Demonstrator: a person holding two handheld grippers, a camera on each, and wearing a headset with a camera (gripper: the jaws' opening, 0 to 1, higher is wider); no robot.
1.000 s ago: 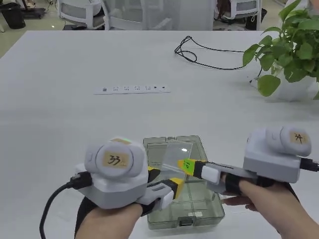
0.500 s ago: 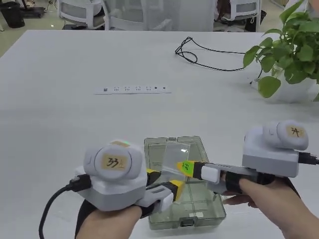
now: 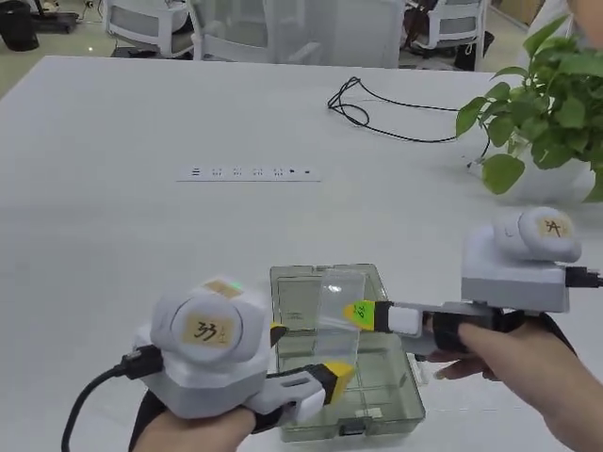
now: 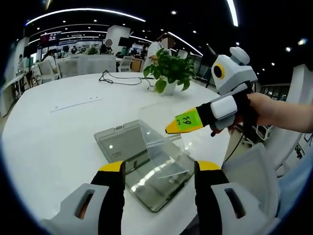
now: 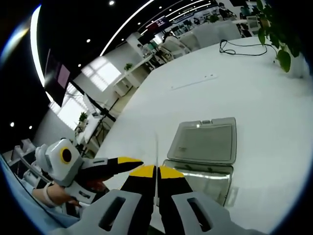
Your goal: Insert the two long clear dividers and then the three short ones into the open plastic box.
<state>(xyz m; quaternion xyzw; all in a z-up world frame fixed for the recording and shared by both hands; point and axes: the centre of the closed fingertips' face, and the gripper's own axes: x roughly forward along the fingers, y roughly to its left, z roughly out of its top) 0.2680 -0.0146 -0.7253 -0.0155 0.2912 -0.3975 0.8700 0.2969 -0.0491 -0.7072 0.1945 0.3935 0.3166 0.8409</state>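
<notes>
We are looking at a clear divider (image 4: 161, 122), a thin see-through plastic sheet with faint glare along its edges. The right hand-held gripper (image 3: 356, 314) is pinching it, its yellow-tipped jaws pressed together on one side edge. The sheet is standing on edge above the open plastic box (image 3: 413, 381), over the base (image 3: 382, 377) close to the hinge line, while the flat lid (image 3: 294, 294) is lying open on the far side. We are not able to tell whether its lower edge is touching the base. In the right gripper view it is showing edge-on, as a thin line running forward from the jaws. In the left gripper view its longer side is appearing to run level, in line with those jaws and across the box. The left hand-held gripper (image 4: 160, 166) is hovering at the near left of the box with its jaws spread apart, gripping nothing. The box is sitting on the white counter (image 3: 141, 235).
</notes>
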